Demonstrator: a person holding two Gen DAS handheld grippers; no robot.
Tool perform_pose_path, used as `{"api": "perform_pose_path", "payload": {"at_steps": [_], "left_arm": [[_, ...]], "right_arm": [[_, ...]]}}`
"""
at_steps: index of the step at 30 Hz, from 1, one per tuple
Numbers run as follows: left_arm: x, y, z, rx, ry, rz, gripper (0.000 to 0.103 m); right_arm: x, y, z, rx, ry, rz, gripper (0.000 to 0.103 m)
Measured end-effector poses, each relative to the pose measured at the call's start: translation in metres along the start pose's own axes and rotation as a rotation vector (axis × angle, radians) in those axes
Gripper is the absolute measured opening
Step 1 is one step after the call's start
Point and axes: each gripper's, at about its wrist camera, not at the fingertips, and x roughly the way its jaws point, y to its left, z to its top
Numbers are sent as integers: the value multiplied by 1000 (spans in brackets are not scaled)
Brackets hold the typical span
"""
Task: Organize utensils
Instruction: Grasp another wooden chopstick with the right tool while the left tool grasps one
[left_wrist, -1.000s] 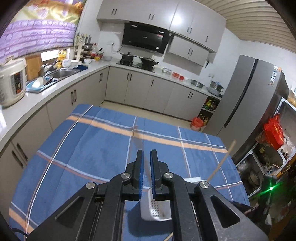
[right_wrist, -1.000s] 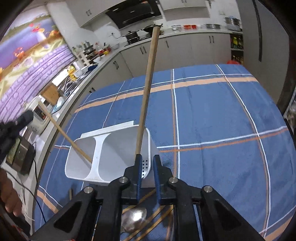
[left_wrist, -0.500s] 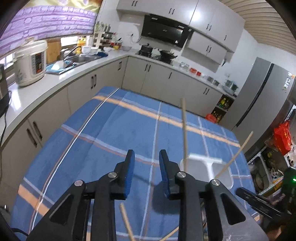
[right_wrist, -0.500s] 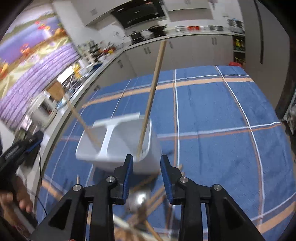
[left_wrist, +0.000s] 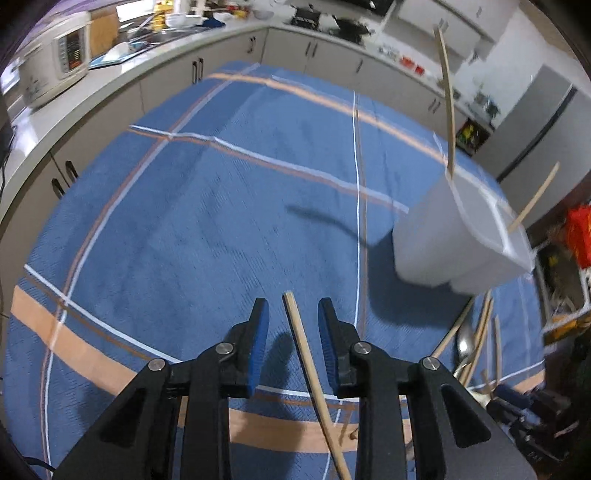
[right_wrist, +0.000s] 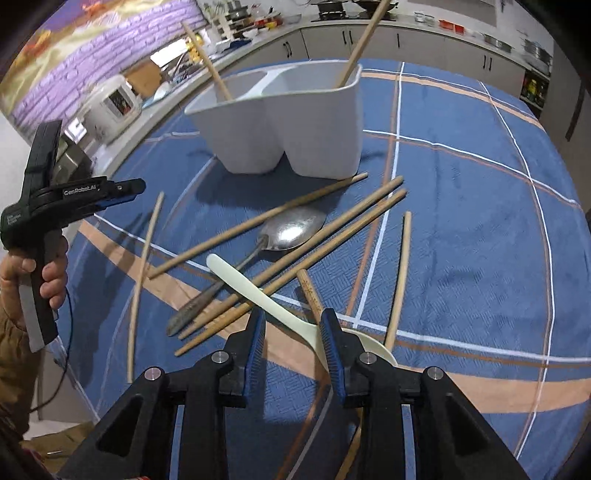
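Observation:
A white two-compartment holder (right_wrist: 280, 122) stands on the blue plaid cloth with one wooden chopstick (right_wrist: 207, 59) in its left compartment and another (right_wrist: 358, 40) in its right. In front of it lie several loose chopsticks (right_wrist: 332, 225), a metal spoon (right_wrist: 291, 230) and a white plastic spoon (right_wrist: 258, 291). My right gripper (right_wrist: 293, 325) is open low over the pile, and the white spoon's handle passes between its jaws untouched. My left gripper (left_wrist: 293, 321) is open too. A single chopstick (left_wrist: 306, 362) lies on the cloth between its pads. The holder (left_wrist: 454, 236) stands to its right.
A hand (right_wrist: 48, 273) holds the left gripper (right_wrist: 136, 186) at the table's left side. A rice cooker (left_wrist: 55, 70) sits on the counter along the left. A grey fridge (left_wrist: 546, 122) stands beyond the table's far right corner. Bare cloth (left_wrist: 192, 206) stretches ahead of the left gripper.
Both grippers went from shut to open, and the chopsticks they held now stand in the holder. Both have tipped down toward the table, left over a lone chopstick, right over the pile.

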Motion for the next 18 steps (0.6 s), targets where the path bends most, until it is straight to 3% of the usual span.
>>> {"api": "perform_pose_path", "payload": {"at_steps": [3,9,18], "left_arm": [[16,-7,-5,21,59,45,26],[19,-15,-13,89,45,85,26],[26,-31,-12,196,57,121,26]], "right_arm": [[7,4,2,-21,15,-19,33],[17,1,9,-49,59,-64,25],[30,12,20,-118,102,-127,23]]}}
